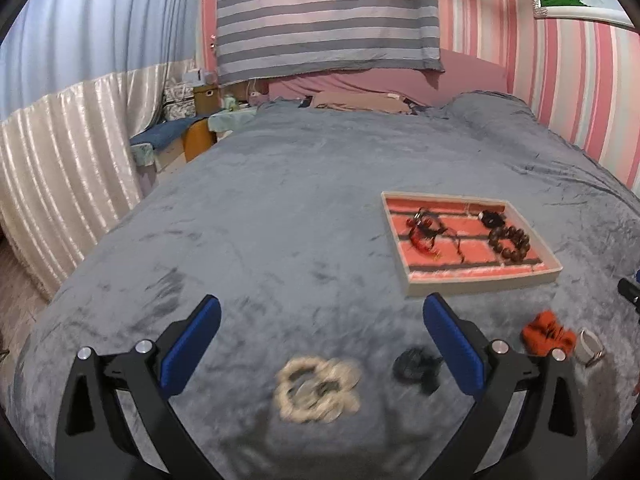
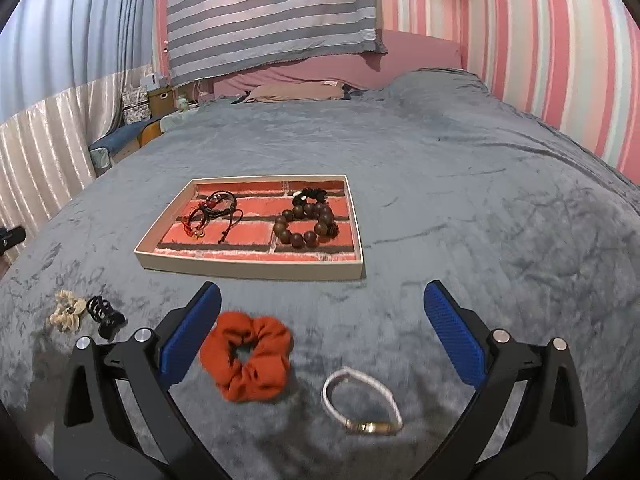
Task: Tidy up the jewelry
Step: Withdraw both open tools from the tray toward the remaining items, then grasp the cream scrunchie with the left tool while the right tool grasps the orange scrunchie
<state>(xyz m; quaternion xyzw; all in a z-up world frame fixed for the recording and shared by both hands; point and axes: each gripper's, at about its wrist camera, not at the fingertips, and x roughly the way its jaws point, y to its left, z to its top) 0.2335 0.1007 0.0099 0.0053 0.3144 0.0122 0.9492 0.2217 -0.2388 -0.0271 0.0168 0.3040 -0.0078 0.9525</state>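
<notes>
The shallow beige tray with brick-print lining (image 2: 256, 270) holds three bracelets; the orange fabric scrunchie (image 2: 246, 362), white watch (image 2: 362, 404), cream shell bracelet (image 1: 316, 390) and black claw clip (image 1: 416, 366) wait on the grey bed (image 2: 460, 200). Left hand-held gripper (image 1: 322, 322) and right hand-held gripper (image 2: 322, 308) both gape empty.

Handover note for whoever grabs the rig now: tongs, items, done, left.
Left tongs: open, empty, over the cream shell bracelet; black claw clip just beside it.
Right tongs: open, empty, over the orange scrunchie and white bracelet.
Done: tray on the grey blanket already holds the wooden bead bracelet, a black bead piece and red-and-black cord bracelets.
Left: the four loose pieces near the front edge still lie outside the tray.
</notes>
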